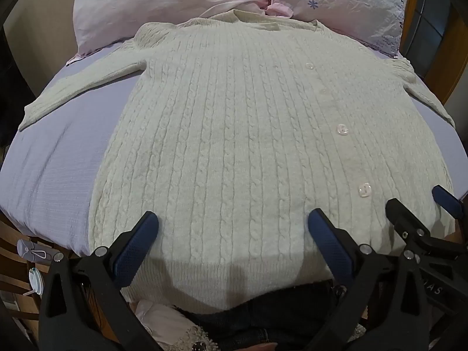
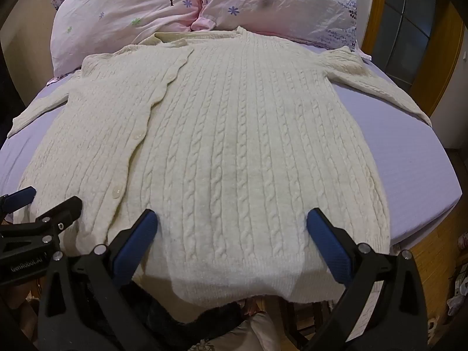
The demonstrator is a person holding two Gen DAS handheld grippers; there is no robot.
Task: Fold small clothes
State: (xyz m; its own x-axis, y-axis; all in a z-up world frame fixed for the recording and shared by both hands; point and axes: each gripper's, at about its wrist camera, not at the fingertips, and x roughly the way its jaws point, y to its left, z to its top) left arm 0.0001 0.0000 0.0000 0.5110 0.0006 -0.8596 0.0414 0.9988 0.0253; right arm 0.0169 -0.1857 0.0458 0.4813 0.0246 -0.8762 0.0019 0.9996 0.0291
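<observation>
We judge the folding barely begun: the cardigan (image 1: 234,134) lies spread flat, front up, on the bed (image 1: 58,169), both sleeves out to the sides and no fold made in body or sleeves, so every fold is yet to do. Its collar reaches the pillows (image 1: 175,5) at the head of the bed, and its hem hangs just over the near edge of the bed, toward us. We hold the left gripper (image 1: 232,222) low over the hem on the left part of the cardigan, its fingers wide apart and clamped on nothing; whether the tips touch the knit we cannot tell. The right gripper (image 2: 232,220) sits likewise over the hem on the right part, fingers spread and empty, just beside the left one. The cardigan is a cream cable knit, thick and soft-looking, with twisted ropes running from collar to hem between plain ribs, and a flat ribbed band at the hem. A buttoned placket with a scalloped edge runs down it, carrying small clear buttons (image 1: 341,129). The left sleeve (image 1: 79,87) lies straight out from the shoulder. The bed sheet is pale lilac with a fine woven grain; the pillows are crinkled pink cotton printed with small flowers and a tree.
</observation>
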